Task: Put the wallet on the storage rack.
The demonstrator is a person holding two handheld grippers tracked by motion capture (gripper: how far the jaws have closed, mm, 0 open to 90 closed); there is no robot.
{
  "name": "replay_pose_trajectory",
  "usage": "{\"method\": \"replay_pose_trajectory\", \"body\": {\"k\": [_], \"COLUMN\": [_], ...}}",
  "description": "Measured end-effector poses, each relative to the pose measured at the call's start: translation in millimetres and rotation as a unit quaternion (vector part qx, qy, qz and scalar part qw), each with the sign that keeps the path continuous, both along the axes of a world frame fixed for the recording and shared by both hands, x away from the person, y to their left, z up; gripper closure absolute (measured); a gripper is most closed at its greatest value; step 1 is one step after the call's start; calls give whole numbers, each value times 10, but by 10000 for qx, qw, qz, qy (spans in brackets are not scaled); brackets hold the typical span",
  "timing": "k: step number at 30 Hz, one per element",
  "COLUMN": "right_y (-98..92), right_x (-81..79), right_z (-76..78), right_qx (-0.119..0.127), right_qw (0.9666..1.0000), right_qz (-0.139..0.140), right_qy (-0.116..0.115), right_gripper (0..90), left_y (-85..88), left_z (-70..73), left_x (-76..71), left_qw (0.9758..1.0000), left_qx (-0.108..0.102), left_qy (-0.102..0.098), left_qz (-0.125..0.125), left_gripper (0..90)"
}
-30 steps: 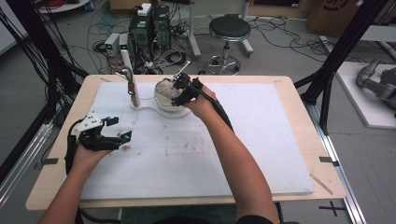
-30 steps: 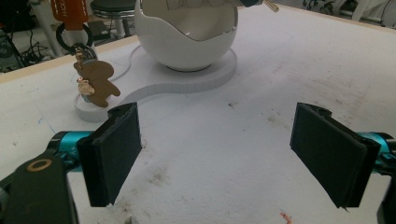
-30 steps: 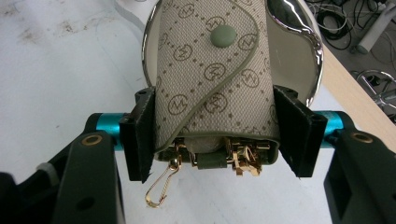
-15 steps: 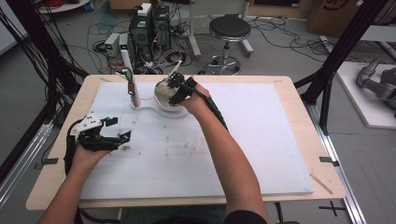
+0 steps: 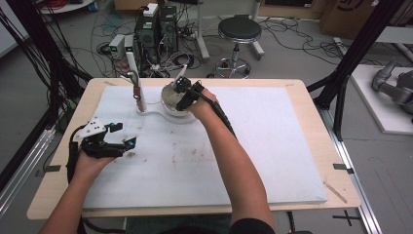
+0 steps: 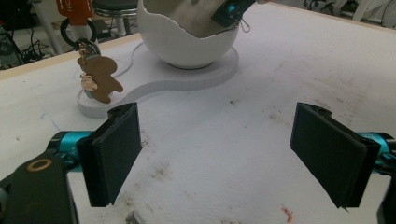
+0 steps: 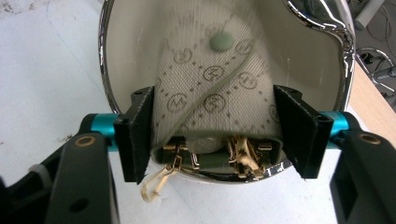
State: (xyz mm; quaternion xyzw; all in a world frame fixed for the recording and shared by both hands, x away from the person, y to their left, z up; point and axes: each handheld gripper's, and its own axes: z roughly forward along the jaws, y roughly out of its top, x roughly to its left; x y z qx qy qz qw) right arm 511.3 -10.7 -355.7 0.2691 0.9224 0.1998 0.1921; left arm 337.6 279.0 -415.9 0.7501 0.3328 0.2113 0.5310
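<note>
My left gripper [image 5: 127, 143] rests low on the white mat [image 5: 272, 146], jaws wide apart with nothing between them. Farther off, my right gripper [image 7: 219, 135] is down in the one bowl [image 5: 168, 100], its jaws just opened further, standing either side of the single patterned pouch [image 7: 210, 98] that lies inside; I can't tell if the pads press it. I judge I should centre the pouch, keep clear of the shiny rim, then squeeze evenly. Beyond, one gingerbread-man charm [image 6: 99, 80] hangs from the stand [image 5: 132, 73].
</note>
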Motion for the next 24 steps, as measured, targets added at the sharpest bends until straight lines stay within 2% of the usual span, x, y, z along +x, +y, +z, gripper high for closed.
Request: {"method": "replay_pose_trajectory", "body": {"k": [3,10,14,21,24], "right_y": [-10,-110,-220,-414,-525], "right_x": [-24,-118,-175,-327,-431], "right_z": [46,174,207,328,390], "right_qx": [62,336,414,543,807], "right_qw": [9999,9990,9989,9980,9957], "right_qz": [44,68,23,80,87], "right_qy": [-145,-272,-233,-326,-438], "right_gripper": [324,297,284,275,276], "left_y": [-6,-13,-16,-30,-40], "left_z": [1,5,0,-10,-6], "left_x": [-1,2,-5,0,0], "left_qw": [10000,10000,10000,10000,10000], "left_qx": [7,22,22,20,46], "left_qy": [-2,-17,6,14,16], "left_qz": [-9,-22,-26,-42,-76], "left_gripper": [163,163,163,163,163]}}
